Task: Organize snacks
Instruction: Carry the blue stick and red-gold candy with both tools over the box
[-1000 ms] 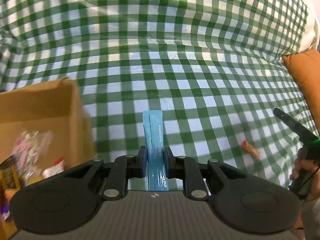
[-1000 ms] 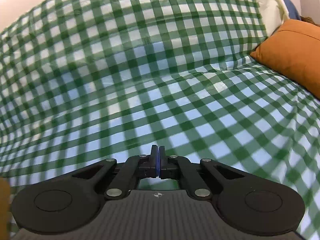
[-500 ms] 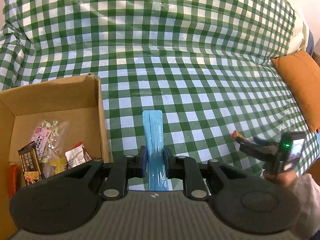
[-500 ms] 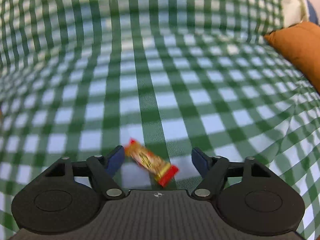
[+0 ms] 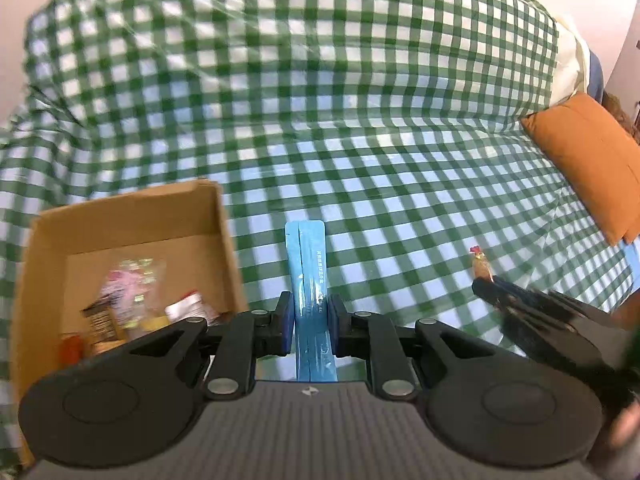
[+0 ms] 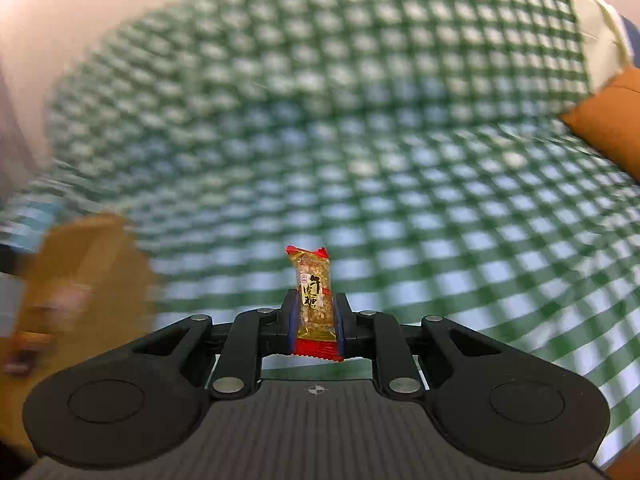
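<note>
We see a green checked cloth [image 5: 360, 128] covering the surface, with an orange cushion [image 5: 592, 168] at its right edge and an open cardboard box [image 5: 132, 216] of mixed snacks at its left. Just right of the box, our left hand-held gripper [image 5: 310, 326] is clamped on a blue sachet [image 5: 306, 264]. Further right of the box, our right hand-held gripper [image 6: 316, 324], whose jaws have just been closing, pinches a red-ended candy [image 6: 314, 288] held upright above the cloth.

candy wrapper [image 6: 315, 300]: three dark Chinese characters run down its clear front, 牛皮糖; a small red mark sits above them, too small to read
blue sachet [image 5: 310, 276]: one vertical line of tiny white print, not legible
box snacks [image 5: 120, 312]: labels blurred, unreadable
</note>
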Tool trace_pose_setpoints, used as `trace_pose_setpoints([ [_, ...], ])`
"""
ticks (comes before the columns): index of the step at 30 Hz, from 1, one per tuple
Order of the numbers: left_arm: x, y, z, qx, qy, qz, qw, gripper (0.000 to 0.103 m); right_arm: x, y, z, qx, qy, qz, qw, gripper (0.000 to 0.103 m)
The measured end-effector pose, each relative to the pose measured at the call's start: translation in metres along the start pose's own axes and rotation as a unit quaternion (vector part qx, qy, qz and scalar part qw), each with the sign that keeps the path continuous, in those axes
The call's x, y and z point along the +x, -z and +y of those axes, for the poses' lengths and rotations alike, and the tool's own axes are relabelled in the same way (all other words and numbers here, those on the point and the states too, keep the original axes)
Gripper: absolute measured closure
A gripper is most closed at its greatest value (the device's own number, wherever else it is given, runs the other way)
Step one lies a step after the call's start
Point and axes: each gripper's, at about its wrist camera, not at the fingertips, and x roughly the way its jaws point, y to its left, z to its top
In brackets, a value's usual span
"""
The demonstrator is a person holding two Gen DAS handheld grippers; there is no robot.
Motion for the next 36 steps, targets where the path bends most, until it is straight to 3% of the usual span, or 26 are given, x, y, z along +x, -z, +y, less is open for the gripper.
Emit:
trace_pose_setpoints([
  [7,-0.060,0.062,0.059,-0.031,-0.037,-0.017,0.9987,0.084,-0.091,0.028,0.119,-0.019,-0.084,0.005,0.996,0.084],
  [15,-0.115,0.136,0.118,-0.078,-0.076,-0.038,0.9934,0.084,-0.143,0.065,0.222,-0.096,-0.150,0.033,0.983,0.084],
  [23,-0.143,0.173,0.154,-0.107,-0.080,-0.054,0.9896,0.084,-0.165,0.076,0.260,-0.142,-0.147,0.034,0.978,0.084],
  [36,-0.142,0.177,0.166,-0.121,-0.064,-0.059,0.9888,0.084,-0.169,0.086,0.276,-0.175,-0.134,0.038,0.975,0.084],
])
